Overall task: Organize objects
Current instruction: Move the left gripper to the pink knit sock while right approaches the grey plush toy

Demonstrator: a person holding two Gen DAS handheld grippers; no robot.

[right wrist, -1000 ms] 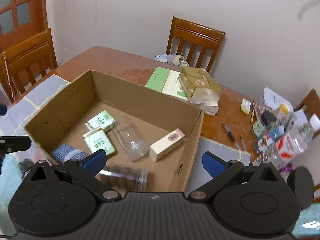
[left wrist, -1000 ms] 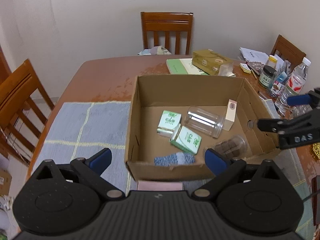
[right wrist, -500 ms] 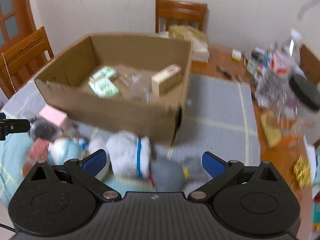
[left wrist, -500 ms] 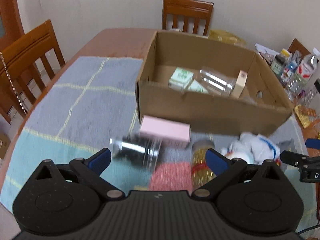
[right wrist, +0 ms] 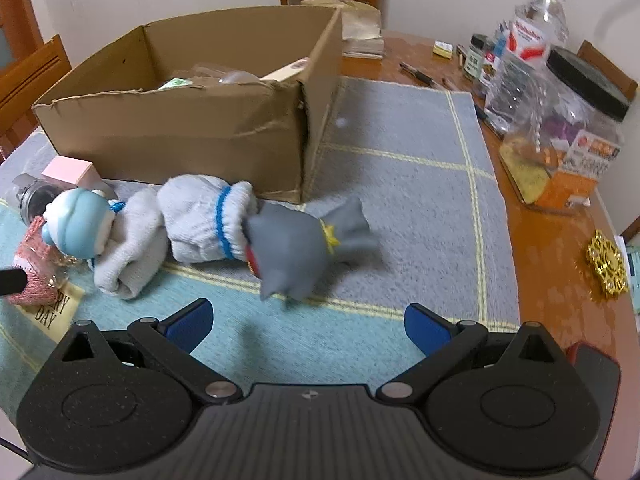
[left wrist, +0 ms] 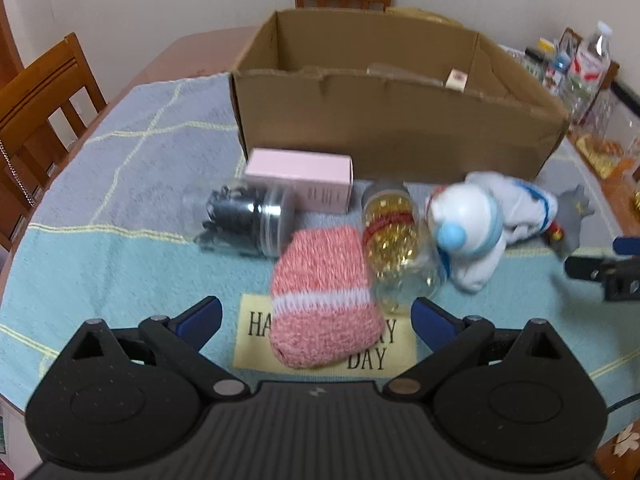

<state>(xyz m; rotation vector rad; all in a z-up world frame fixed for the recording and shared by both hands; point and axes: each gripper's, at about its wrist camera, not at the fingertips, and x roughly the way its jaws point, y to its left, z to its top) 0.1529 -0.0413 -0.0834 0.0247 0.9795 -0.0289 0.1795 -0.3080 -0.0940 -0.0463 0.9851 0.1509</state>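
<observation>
An open cardboard box (left wrist: 392, 136) (right wrist: 192, 136) stands on the mat with several items inside. In front of it lie a pink box (left wrist: 300, 178), a jar of dark bits (left wrist: 244, 220), a pink knitted sock (left wrist: 320, 296), a jar of gold beads (left wrist: 394, 236), a white and blue figure (left wrist: 464, 220) (right wrist: 78, 224), white socks (right wrist: 200, 220) and a grey toy (right wrist: 300, 252). My left gripper (left wrist: 316, 316) is open, low over the pink sock. My right gripper (right wrist: 306, 324) is open just before the grey toy.
A card reading "DAY" (left wrist: 368, 356) lies under the sock. Bottles and jars (right wrist: 560, 80) crowd the table's right side, with a gold ornament (right wrist: 608, 268) on bare wood. Wooden chairs (left wrist: 40, 96) stand at the left and behind the box.
Both grippers have pulled back from above the box and dropped low towards the mat. The loose items in front of the box have come into view, close to the fingers.
</observation>
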